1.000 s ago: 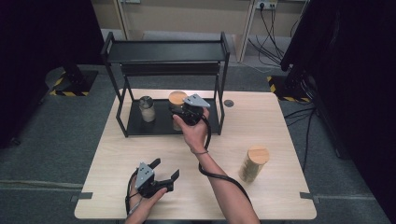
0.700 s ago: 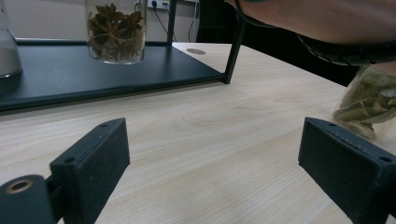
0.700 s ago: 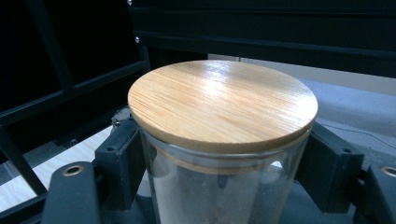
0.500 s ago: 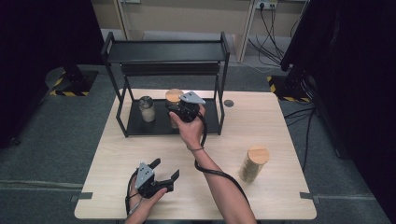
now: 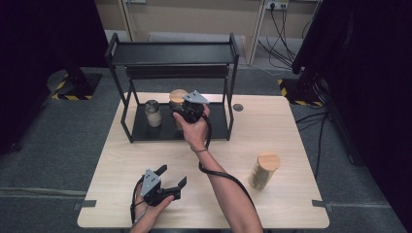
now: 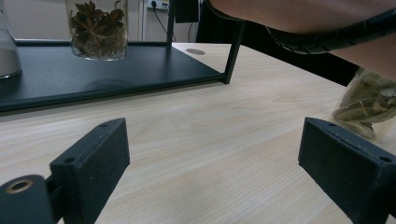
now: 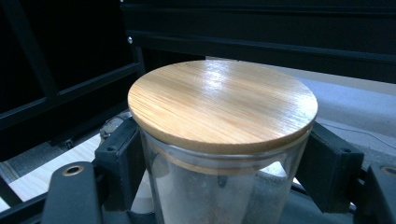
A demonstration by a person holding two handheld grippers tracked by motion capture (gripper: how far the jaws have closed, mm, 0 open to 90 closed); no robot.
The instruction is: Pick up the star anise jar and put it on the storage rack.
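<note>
A glass jar of star anise with a bamboo lid (image 5: pixel 178 96) (image 7: pixel 219 100) (image 6: pixel 98 28) is low over the bottom shelf (image 5: pixel 216 127) of the black rack. My right gripper (image 5: pixel 180 109) (image 7: pixel 223 158) is shut on its glass sides just below the lid. I cannot tell whether the jar touches the shelf. A grey-lidded jar (image 5: pixel 153 112) with white contents stands on the same shelf to its left. My left gripper (image 5: pixel 173 174) (image 6: pixel 212 163) rests open near the table's front edge, nothing between its jaws.
A taller bamboo-lidded jar of bay leaves (image 5: pixel 263 170) (image 6: pixel 366 107) stands on the table at the right. The rack's top shelf (image 5: pixel 172 52) overhangs the lower one. The right forearm (image 5: pixel 228 189) and its cable cross the table's middle. A round grommet (image 5: pixel 237 107) sits by the rack.
My right gripper has carried the star anise jar a little to the left and farther in over the bottom shelf. The left gripper has stayed put.
</note>
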